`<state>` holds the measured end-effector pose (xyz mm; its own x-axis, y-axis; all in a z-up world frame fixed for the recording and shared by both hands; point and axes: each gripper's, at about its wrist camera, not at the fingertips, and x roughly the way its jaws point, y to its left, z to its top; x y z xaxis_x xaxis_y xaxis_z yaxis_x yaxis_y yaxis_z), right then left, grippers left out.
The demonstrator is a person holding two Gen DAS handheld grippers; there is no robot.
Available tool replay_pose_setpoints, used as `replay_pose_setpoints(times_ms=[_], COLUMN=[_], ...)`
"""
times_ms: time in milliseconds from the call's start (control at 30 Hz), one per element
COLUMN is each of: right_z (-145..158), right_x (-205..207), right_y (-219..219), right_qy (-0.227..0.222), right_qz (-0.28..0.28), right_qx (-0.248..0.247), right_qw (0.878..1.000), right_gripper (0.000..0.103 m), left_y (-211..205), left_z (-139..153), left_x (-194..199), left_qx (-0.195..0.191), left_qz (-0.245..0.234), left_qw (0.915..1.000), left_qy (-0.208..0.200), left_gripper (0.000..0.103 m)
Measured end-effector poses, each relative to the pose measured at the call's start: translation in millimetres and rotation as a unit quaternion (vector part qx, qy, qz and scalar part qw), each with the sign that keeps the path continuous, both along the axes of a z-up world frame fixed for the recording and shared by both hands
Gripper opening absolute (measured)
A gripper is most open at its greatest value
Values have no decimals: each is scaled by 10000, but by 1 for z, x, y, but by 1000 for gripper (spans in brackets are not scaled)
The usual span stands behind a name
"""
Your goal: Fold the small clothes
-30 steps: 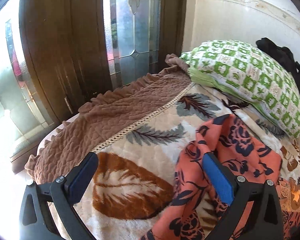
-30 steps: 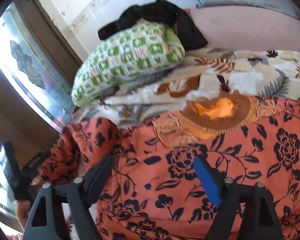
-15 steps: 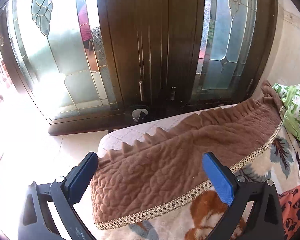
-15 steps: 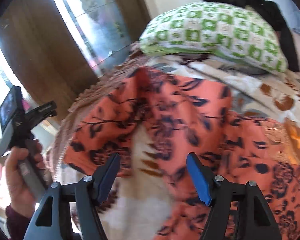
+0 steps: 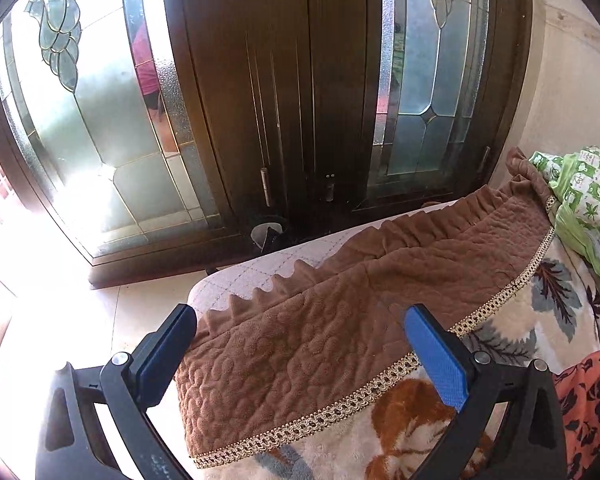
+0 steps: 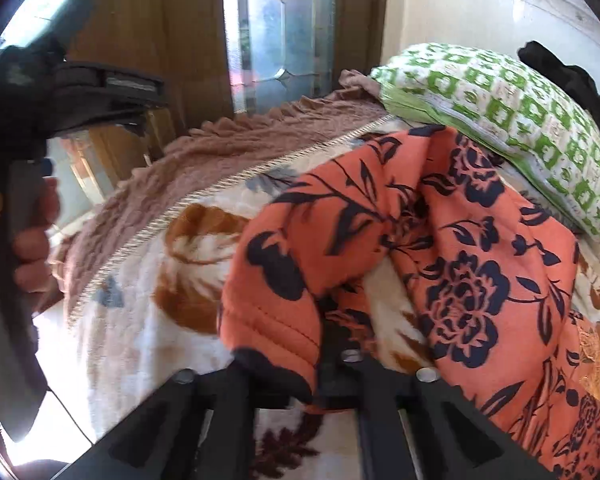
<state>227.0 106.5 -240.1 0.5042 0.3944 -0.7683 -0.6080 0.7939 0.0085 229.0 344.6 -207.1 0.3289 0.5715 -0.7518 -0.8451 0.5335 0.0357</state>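
Note:
An orange garment with dark blue flowers lies bunched on the bed's floral blanket. My right gripper is shut on the garment's stitched hem, with the cloth folded up over its fingers. In the left wrist view only a corner of the garment shows at the lower right. My left gripper is open above the bed's corner, with only the brown quilted border beneath it. The right wrist view shows that left gripper at the far left, held by a hand.
A green-and-white pillow lies at the bed's head with a black cloth behind it. Dark wooden doors with glass panes stand close to the bed's side. Pale floor tiles show beyond the bed's corner.
The left gripper swung away from the orange garment toward the bed's corner and the doors, staying open. The right gripper travelled across the garment to its hem, rolled, and closed on it.

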Motion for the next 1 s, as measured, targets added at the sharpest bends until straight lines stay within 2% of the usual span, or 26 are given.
replay_pose_setpoints(times_ms=[100, 233, 300, 367, 433, 567, 633, 700, 800, 867, 933, 967, 1000], right_z=[27, 79, 97, 109, 112, 91, 66, 37, -2, -22, -35, -37, -36], right_x=[15, 25, 26, 21, 14, -8, -8, -10, -21, -20, -13, -10, -10], right_y=[-53, -166, -228, -289, -349, -460, -504, -529, -543, -551, -560, -563, -566], right_qy=[-48, -331, -430, -552, -625, -491, -105, 445, 712, 1000, 1460, 1521, 1443], right_qz=[-485, -1436, -1986, -2557, -3133, -4174, -4442, -4573, -4699, -4806, -4880, -4901, -4923], right_qx=[787, 1862, 2158, 2304, 2359, 2267, 2282, 2242, 2312, 2498, 2696, 2719, 2681], right_qw=[9957, 9714, 9551, 9373, 9177, 8786, 8663, 8595, 8489, 8346, 8172, 8141, 8155], right_gripper=[6, 6, 6, 6, 6, 6, 6, 6, 10, 10, 10, 11, 18], left_y=[-13, -54, -88, -125, -157, -216, -246, -281, -326, -350, -363, -366, -368], left_z=[3, 3, 3, 1, -6, -23, -29, -33, -47, -62, -79, -87, -89], left_x=[7, 30, 43, 58, 70, 87, 91, 93, 91, 89, 89, 88, 86], left_qx=[-31, -131, -67, -67, -350, -989, -1048, -959, -685, -498, -362, -256, -128], left_qz=[-223, -998, -1565, -2208, -2734, -3366, -3620, -3954, -4385, -4579, -4649, -4648, -4635], left_qw=[9997, 9949, 9876, 9753, 9613, 9364, 9263, 9134, 8952, 8845, 8776, 8764, 8779], left_qy=[-103, -106, -89, -23, 1, 48, 51, 125, 398, 741, 1110, 1237, 1197], left_gripper=[103, 103, 103, 103, 103, 103, 103, 103, 103, 103, 103, 103, 103])
